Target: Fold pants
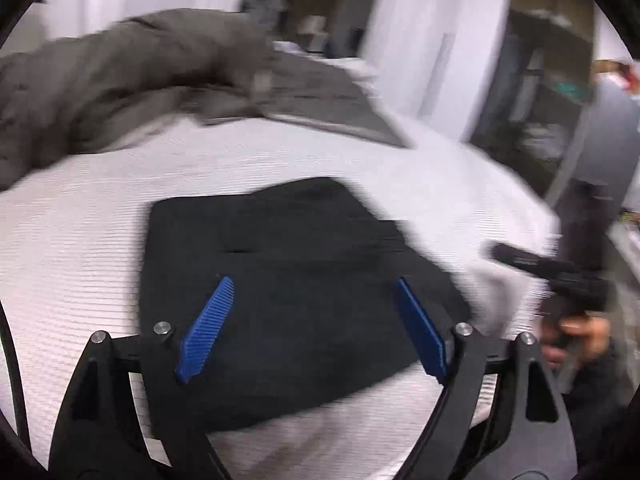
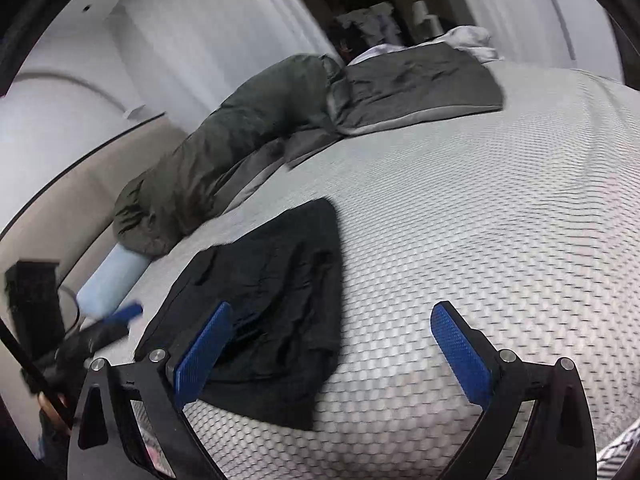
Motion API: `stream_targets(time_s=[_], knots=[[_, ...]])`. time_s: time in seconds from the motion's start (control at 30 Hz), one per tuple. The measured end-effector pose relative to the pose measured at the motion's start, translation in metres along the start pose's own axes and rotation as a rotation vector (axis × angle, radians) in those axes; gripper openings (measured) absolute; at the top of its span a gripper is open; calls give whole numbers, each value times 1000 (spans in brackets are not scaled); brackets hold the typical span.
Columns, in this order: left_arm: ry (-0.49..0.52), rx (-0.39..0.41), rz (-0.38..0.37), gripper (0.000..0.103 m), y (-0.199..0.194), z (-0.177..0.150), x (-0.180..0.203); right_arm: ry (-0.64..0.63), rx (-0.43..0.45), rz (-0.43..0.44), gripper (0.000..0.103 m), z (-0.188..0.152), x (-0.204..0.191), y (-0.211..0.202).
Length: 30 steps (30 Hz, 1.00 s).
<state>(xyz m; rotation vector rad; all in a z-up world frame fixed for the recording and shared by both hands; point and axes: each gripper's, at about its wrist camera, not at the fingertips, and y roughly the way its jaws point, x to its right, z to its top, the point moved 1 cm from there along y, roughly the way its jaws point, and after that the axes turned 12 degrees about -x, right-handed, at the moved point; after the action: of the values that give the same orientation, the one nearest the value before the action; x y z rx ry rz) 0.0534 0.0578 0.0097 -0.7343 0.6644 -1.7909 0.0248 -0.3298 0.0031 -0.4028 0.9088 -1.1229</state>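
A: Where do the pants (image 2: 264, 312) lie?

B: Folded into a compact dark rectangle on the white bed cover (image 2: 480, 208), toward the near edge of the bed, well apart from the grey blanket (image 2: 416, 80) at the far side.

A: Left gripper (image 1: 312, 320)?

B: Jaws spread wide above the pants, nothing between the blue pads (image 1: 206, 328). Likely it has let the fabric go so the fold settles flat.

A: Right gripper (image 2: 332, 354)?

B: Also wide open and empty, over the pants' near right edge. Folding looks essentially done.
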Motion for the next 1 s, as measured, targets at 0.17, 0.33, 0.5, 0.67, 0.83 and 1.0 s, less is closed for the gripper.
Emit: stream_targets(time_s=[0.17, 0.33, 0.5, 0.67, 0.83, 1.0], knots=[[-99, -71, 79, 81, 28, -14, -41, -107, -72, 126, 82, 2, -34, 15], [-57, -113, 140, 81, 41, -27, -48, -119, -209, 119, 77, 10, -52, 57], [-56, -129, 120, 82, 44, -39, -47, -36, -287, 55, 72, 10, -41, 86], [-67, -127, 116, 82, 39, -32, -45, -65, -255, -39, 31, 16, -50, 93], [-59, -94, 111, 82, 25, -33, -34, -191, -138, -61, 8, 14, -72, 65], [-7, -40, 82, 82, 5, -34, -18, -251, -106, -126, 8, -3, -75, 40]])
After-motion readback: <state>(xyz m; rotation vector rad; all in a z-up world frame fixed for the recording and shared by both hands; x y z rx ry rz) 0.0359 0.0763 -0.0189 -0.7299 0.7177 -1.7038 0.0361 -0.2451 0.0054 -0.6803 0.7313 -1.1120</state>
